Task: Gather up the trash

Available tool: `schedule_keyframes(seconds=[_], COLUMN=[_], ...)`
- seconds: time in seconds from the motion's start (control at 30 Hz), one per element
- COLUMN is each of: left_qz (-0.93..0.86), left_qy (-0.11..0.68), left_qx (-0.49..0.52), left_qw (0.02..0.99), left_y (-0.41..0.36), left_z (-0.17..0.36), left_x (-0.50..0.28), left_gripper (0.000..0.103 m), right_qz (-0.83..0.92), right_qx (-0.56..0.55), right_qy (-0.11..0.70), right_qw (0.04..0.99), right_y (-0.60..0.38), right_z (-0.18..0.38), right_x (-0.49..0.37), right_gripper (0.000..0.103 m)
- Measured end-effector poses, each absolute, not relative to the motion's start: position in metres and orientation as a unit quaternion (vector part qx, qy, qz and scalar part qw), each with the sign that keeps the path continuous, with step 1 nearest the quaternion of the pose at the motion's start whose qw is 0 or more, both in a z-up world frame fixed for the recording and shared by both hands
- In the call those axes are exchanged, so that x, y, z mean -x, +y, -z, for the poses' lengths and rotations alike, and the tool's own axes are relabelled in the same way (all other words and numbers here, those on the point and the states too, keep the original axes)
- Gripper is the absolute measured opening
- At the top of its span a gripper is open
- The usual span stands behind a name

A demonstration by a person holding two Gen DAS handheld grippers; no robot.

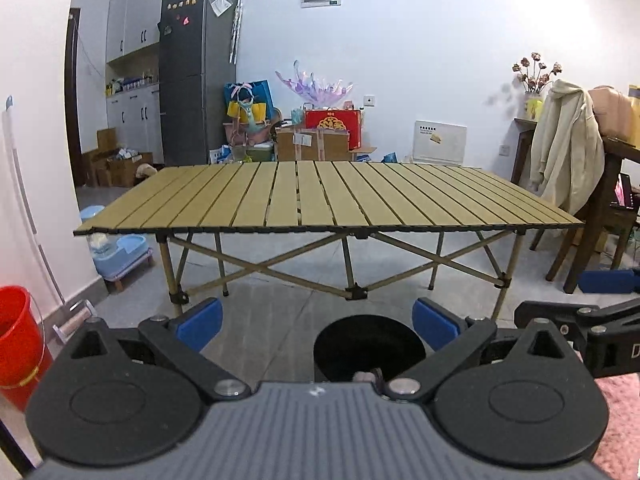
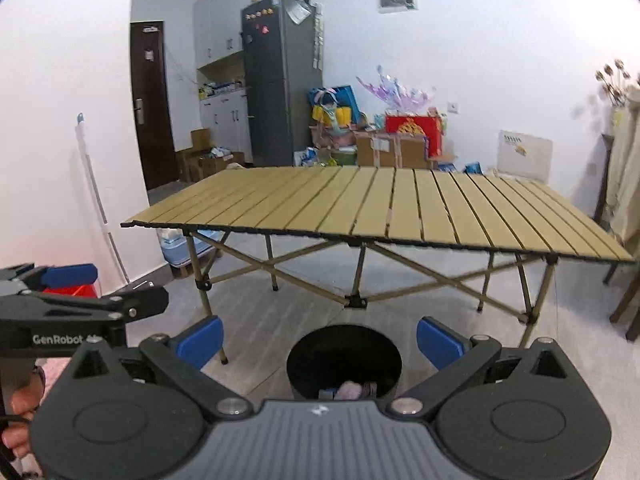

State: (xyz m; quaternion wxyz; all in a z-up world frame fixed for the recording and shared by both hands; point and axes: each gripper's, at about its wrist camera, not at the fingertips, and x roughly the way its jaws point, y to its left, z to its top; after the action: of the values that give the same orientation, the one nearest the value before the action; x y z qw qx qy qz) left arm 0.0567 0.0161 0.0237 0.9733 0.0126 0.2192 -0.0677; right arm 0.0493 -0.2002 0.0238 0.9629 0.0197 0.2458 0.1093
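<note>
A black round trash bin (image 1: 369, 346) stands on the floor in front of the folding table, just below both grippers. In the right wrist view the bin (image 2: 344, 360) holds pinkish and blue scraps of trash (image 2: 347, 391) at its bottom. My left gripper (image 1: 318, 322) hangs open over the bin with nothing between its blue pads. My right gripper (image 2: 319, 340) is open as well, above the same bin. The right gripper (image 1: 580, 320) shows at the right edge of the left wrist view, and the left gripper (image 2: 68, 292) at the left edge of the right wrist view.
A slatted tan folding table (image 1: 328, 196) with a bare top stands ahead. A red bucket (image 1: 16, 340) sits at the left wall, a wooden chair with a cream hoodie (image 1: 568, 148) at the right. Boxes, bags and a grey fridge (image 1: 196, 84) line the back wall. A hand (image 2: 20, 404) holds the left gripper.
</note>
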Motion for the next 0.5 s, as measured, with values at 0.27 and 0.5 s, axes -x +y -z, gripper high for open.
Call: schedule_keyframes(seconds=[0.27, 0.5], left_qz=[0.065, 0.061], left_qy=[0.234, 0.258], left_qx=[-0.011, -0.024], left_qw=[0.97, 0.964], left_y=[0.022, 0.022], left_z=[-0.028, -0.025], left_x=[-0.032, -0.027], left_gripper=[0.103, 0.103], right_qz=[-0.055, -0.046], right_qx=[-0.041, -0.058], right_qy=[0.298, 0.336], right_qw=[0.952, 0.939], right_y=[-0.2, -0.199], right_z=[-0.022, -0.015], right_x=[-0.03, -0.034], right_gripper=[0.103, 0.103])
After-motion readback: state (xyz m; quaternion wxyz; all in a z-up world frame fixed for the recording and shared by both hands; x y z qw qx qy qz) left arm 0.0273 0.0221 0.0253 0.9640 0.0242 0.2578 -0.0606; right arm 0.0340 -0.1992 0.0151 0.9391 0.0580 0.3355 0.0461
